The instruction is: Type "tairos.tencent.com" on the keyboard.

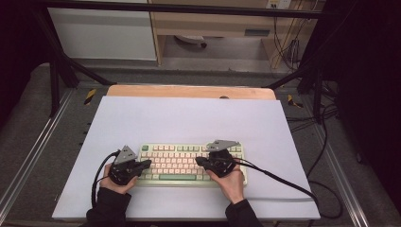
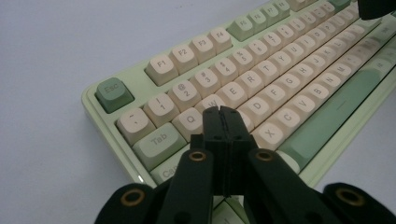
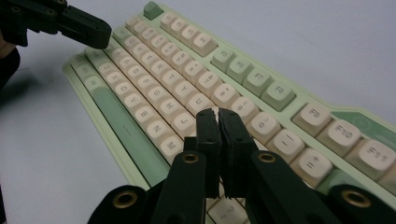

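Left claw (image 2: 221,112): jaws pressed together, nothing held, tips poised over the keyboard (image 2: 261,88) near W, likely forming one blunt tip for pressing keys. Right claw (image 3: 218,114) likewise closed and empty, above J-K. Keyboard lies flat on the counter (image 1: 189,118)

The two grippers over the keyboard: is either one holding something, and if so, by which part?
Nothing is held. The left gripper and the right gripper each have their jaws shut together with nothing between them, poised over the keyboard keys.
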The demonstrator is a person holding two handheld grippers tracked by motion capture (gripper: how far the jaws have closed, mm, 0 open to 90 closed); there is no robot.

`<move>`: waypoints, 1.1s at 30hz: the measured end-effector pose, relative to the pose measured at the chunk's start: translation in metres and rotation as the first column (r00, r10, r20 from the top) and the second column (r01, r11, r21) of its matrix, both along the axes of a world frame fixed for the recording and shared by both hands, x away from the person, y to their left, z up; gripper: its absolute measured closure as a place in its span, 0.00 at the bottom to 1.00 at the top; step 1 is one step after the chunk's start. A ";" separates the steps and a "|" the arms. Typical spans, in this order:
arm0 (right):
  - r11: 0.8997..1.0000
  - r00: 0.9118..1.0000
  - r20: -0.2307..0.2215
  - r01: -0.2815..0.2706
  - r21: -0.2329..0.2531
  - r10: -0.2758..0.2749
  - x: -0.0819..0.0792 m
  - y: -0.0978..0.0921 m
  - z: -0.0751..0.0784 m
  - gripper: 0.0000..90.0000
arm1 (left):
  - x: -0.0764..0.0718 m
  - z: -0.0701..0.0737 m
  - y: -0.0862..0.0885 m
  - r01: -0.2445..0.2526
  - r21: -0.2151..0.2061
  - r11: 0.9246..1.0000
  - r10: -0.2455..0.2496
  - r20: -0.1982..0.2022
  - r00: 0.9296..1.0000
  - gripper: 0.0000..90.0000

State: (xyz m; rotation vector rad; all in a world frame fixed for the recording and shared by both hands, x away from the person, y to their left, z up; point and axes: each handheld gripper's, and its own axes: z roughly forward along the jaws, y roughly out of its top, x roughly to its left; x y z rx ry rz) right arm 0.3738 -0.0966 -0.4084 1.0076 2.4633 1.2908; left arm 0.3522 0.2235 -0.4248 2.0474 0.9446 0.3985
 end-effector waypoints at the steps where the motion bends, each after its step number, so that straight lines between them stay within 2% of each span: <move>1: 1.000 1.000 0.000 0.000 0.000 0.000 0.000 0.000 0.000 0.99 | 0.000 0.000 0.000 0.000 0.000 1.000 0.000 0.000 1.000 1.00; 8: 1.000 1.000 -0.009 -0.002 -0.001 0.002 0.008 0.015 -0.004 1.00 | 0.000 0.000 0.000 0.000 -0.002 1.000 0.000 0.001 1.000 1.00; 16: 0.999 1.000 -0.014 0.015 -0.033 -0.015 0.016 0.024 -0.013 1.00 | 0.000 0.000 0.000 0.001 -0.002 1.000 -0.001 0.000 1.000 1.00; 33: 0.999 1.000 -0.023 0.009 -0.049 -0.010 0.020 0.029 -0.020 1.00 | 0.000 0.000 0.000 0.002 0.000 1.000 -0.002 -0.002 1.000 1.00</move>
